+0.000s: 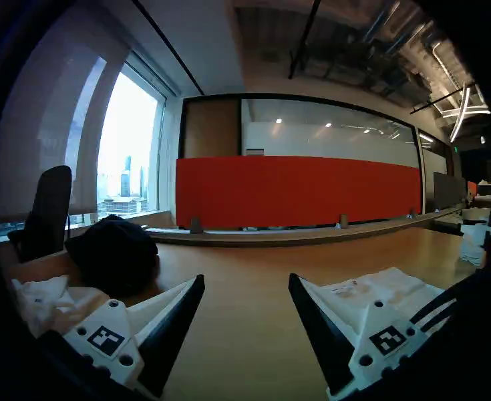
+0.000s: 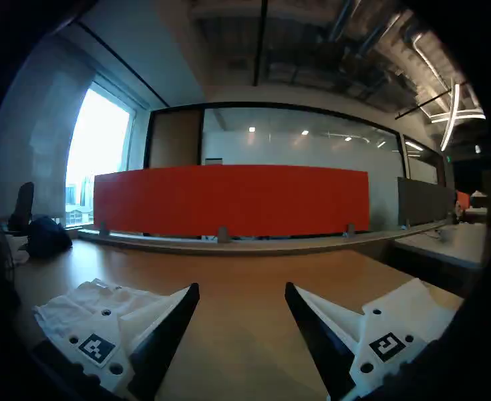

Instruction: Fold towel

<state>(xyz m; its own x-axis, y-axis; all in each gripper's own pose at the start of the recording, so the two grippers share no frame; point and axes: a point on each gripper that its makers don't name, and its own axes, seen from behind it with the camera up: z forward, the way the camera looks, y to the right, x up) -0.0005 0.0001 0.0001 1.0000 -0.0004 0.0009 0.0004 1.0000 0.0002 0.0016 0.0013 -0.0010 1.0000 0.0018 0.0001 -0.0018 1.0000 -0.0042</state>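
- Left gripper (image 1: 245,277) spread wide and empty, low over the bare wooden table (image 1: 245,347).
- Right gripper (image 2: 240,286) likewise wide open, gripping nothing, low over the same wood.
- White towel (image 1: 379,284) just off to the right of the left gripper, partly behind its right finger. Seen from the right gripper, towel (image 2: 91,301) just to the left, partly behind the left finger. Probably lying between the two grippers, rumpled and not yet folded.
- Another crumpled white cloth (image 1: 41,297) to the left of the left gripper, near a black bag (image 1: 115,254). Cannot tell whether part of the job.
- Step in hand, by judgement: the approach, with nothing grasped so far.
- Turn both grippers inward until the towel sits straight ahead between the fingers, not off to one side.
- Look for one clean edge and take its two corners, one per gripper.
- Slide the lower finger flat along the wood and under the corner, then close gently on a single layer.
- Lift both corners together and level, with the edge lightly taut between them.
- Carry that edge across to the far edge, lay down flat, then let go.
- Beware of pinching several layers in the rumple, or of pushing the cloth along the smooth wood instead of catching hold.
- Keep well clear of the bag and the other cloth on the left.
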